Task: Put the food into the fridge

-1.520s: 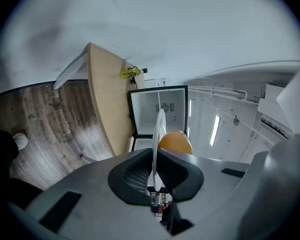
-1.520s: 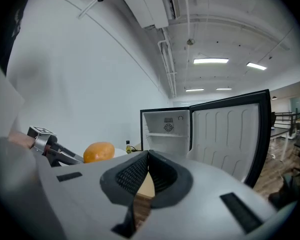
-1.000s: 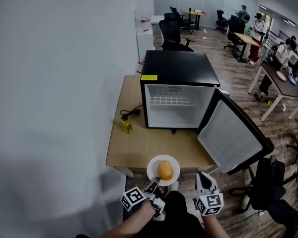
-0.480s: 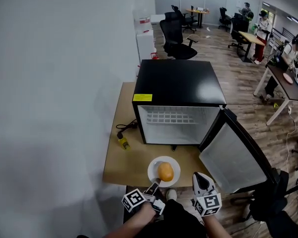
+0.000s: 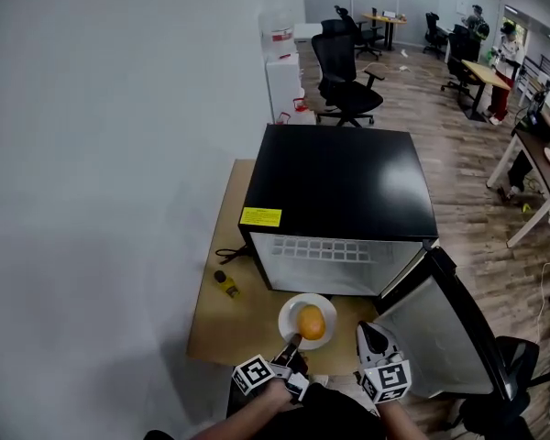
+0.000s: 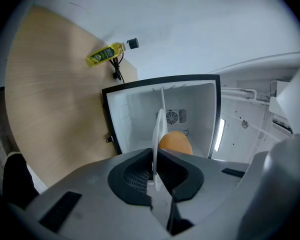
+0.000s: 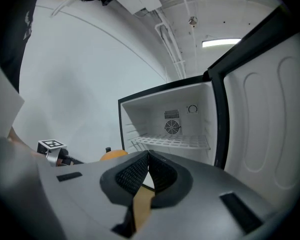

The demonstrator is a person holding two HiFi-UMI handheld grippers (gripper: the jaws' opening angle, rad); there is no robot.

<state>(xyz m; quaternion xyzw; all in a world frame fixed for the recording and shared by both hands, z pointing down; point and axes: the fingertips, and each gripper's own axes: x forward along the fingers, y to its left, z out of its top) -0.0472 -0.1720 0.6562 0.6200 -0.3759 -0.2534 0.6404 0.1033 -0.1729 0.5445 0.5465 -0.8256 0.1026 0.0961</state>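
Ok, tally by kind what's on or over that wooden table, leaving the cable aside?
Fridge: 1
Plate: 1
Orange food: 1
Yellow bottle: 1
Total: 4

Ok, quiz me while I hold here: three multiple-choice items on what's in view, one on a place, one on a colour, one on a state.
1. Where is the yellow bottle?
A) on the table, left of the fridge in the head view
B) inside the fridge
C) on the floor

2. What colour is the fridge's outside?
A) white
B) black
C) silver

3. How does the left gripper stand to the white plate?
A) open above it
B) shut on its rim
C) apart from it, empty

Answers:
1 A, the head view shows it on the wood by the fridge's left wall.
2 B, its top and frame are black.
3 B, the left gripper view shows the rim pinched between the jaws.
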